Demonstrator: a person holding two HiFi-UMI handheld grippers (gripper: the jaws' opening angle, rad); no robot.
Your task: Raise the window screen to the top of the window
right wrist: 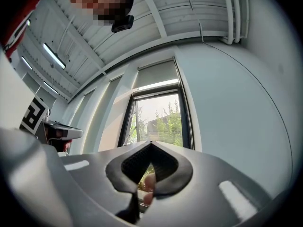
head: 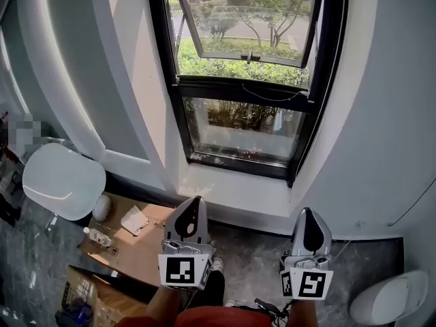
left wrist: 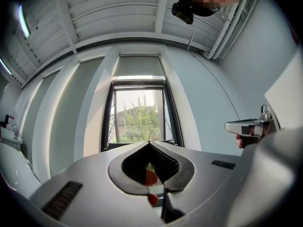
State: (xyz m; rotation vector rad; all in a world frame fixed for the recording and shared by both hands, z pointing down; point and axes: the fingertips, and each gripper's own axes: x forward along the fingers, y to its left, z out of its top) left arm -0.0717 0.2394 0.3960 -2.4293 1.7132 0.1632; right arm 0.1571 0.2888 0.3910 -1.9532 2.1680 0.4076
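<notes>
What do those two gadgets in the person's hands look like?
Both the left gripper and right gripper are smooth light-grey shells tapering to a rounded tip, with black ribbed pads inside. Each carries a white cube printed with black square markers. The person wears red clothing.

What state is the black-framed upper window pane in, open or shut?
Open: the black-framed upper window pane tilts outward, its bottom edge clear of the fixed frame, bushes showing between.

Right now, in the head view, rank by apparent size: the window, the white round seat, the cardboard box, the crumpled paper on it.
1. window
2. cardboard box and white round seat: they look about alike, so no order between them
3. crumpled paper, by far the smallest
</notes>
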